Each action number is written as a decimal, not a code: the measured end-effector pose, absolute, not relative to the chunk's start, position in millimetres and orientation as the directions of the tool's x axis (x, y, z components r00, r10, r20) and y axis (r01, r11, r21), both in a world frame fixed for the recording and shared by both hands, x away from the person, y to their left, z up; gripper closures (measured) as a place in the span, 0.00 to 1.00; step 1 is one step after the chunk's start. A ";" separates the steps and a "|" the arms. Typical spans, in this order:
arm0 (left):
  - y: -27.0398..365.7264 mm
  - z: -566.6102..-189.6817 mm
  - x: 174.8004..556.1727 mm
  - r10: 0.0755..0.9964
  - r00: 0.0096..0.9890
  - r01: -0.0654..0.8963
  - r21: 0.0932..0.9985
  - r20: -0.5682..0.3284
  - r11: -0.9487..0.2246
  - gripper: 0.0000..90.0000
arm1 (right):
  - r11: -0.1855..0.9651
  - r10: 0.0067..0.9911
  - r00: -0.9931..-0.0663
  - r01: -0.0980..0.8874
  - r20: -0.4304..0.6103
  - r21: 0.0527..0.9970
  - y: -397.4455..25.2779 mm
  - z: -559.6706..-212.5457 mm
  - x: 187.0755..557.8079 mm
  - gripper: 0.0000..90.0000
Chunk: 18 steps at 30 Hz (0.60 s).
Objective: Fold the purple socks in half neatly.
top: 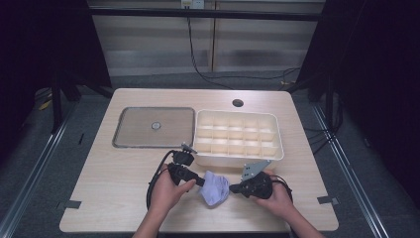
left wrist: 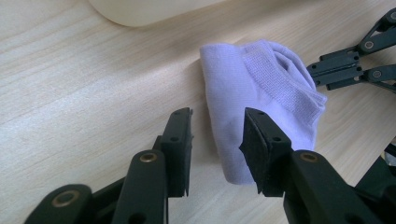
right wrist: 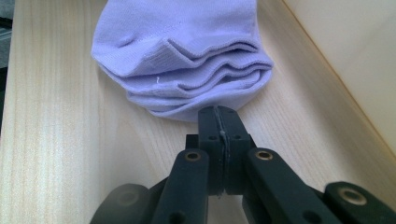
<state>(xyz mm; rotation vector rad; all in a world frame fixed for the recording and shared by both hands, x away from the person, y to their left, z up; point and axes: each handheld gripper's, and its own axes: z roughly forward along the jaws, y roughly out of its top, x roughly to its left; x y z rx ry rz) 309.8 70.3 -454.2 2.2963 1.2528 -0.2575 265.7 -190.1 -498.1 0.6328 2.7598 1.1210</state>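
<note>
A folded pale-purple sock (top: 215,187) lies on the wooden table near the front edge, between my two grippers. My left gripper (top: 202,181) is at its left side and stands open. In the left gripper view (left wrist: 217,135) one jaw is over the bare wood and the other over the sock (left wrist: 261,93), so the sock's edge lies in the gap. My right gripper (top: 231,188) is at the sock's right side. In the right gripper view (right wrist: 219,116) its jaws are pressed together with nothing between them, the tips right at the layered edge of the sock (right wrist: 182,51).
A white tray (top: 239,156) divided into several compartments stands just behind the sock. To its left lies a flat grey metal plate (top: 133,129) with a round knob. A cable hole (top: 237,103) is at the table's back. My right gripper (left wrist: 343,67) also appears in the left gripper view.
</note>
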 end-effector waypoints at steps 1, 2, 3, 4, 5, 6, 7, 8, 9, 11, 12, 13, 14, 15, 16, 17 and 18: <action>70.1 -454.7 309.9 0.733 0.554 0.829 0.340 -0.396 -0.443 0.69 | 0.644 0.411 -0.909 0.339 0.064 0.686 -190.0 -498.2 265.7 0.99; 70.2 -455.5 310.3 0.731 0.553 0.830 0.340 -0.400 -0.442 0.69 | 0.643 0.412 -0.909 0.340 0.065 0.686 -189.9 -498.2 265.7 0.99; 69.9 -456.2 310.2 0.734 0.547 0.834 0.339 -0.401 -0.436 0.69 | 0.641 0.410 -0.910 0.341 0.068 0.688 -189.6 -498.5 265.8 0.99; 70.2 -456.7 310.5 0.732 0.547 0.834 0.337 -0.406 -0.436 0.69 | 0.640 0.412 -0.908 0.344 0.071 0.687 -189.6 -498.3 265.6 0.99; 70.2 -456.8 310.6 0.730 0.546 0.835 0.333 -0.410 -0.438 0.69 | 0.640 0.412 -0.908 0.344 0.071 0.686 -189.5 -498.3 265.6 0.99; 69.3 -457.7 310.3 0.731 0.543 0.837 0.338 -0.413 -0.431 0.69 | 0.640 0.411 -0.909 0.344 0.072 0.687 -189.6 -498.3 265.5 0.99; 69.4 -457.9 310.5 0.728 0.546 0.836 0.335 -0.415 -0.436 0.68 | 0.640 0.411 -0.909 0.344 0.072 0.687 -189.6 -498.3 265.5 0.99; 69.2 -458.1 310.7 0.728 0.547 0.835 0.333 -0.414 -0.438 0.68 | 0.640 0.412 -0.909 0.344 0.071 0.687 -189.6 -498.4 265.6 0.99; 68.5 -458.6 310.6 0.729 0.540 0.839 0.331 -0.420 -0.431 0.68 | 0.640 0.413 -0.908 0.344 0.070 0.687 -189.7 -498.3 265.6 0.99; 67.9 -459.6 310.8 0.727 0.540 0.840 0.331 -0.425 -0.430 0.68 | 0.640 0.410 -0.909 0.343 0.072 0.688 -189.8 -498.4 265.9 0.99; 68.5 -459.6 311.5 0.721 0.552 0.833 0.328 -0.420 -0.447 0.68 | 0.642 0.409 -0.910 0.339 0.068 0.688 -190.0 -498.4 266.0 0.99; 67.2 -460.0 311.0 0.726 0.541 0.839 0.326 -0.425 -0.435 0.68 | 0.641 0.408 -0.910 0.340 0.069 0.688 -189.9 -498.4 266.0 0.99; 66.9 -460.5 310.8 0.726 0.538 0.841 0.327 -0.429 -0.430 0.68 | 0.637 0.415 -0.907 0.349 0.076 0.687 -189.7 -498.3 265.6 0.99; 66.7 -461.1 310.8 0.727 0.536 0.842 0.329 -0.429 -0.426 0.68 | 0.639 0.412 -0.908 0.346 0.074 0.687 -189.9 -498.4 265.7 0.99; 66.7 -461.3 310.9 0.728 0.535 0.843 0.327 -0.429 -0.427 0.69 | 0.639 0.410 -0.909 0.343 0.072 0.688 -190.0 -498.5 265.9 0.99; 66.6 -461.7 310.9 0.727 0.535 0.843 0.325 -0.430 -0.428 0.69 | 0.641 0.407 -0.911 0.338 0.069 0.689 -190.0 -498.5 266.2 0.99; 66.5 -461.8 310.9 0.727 0.535 0.843 0.324 -0.431 -0.428 0.69 | 0.642 0.407 -0.911 0.339 0.068 0.688 -190.0 -498.4 266.1 0.99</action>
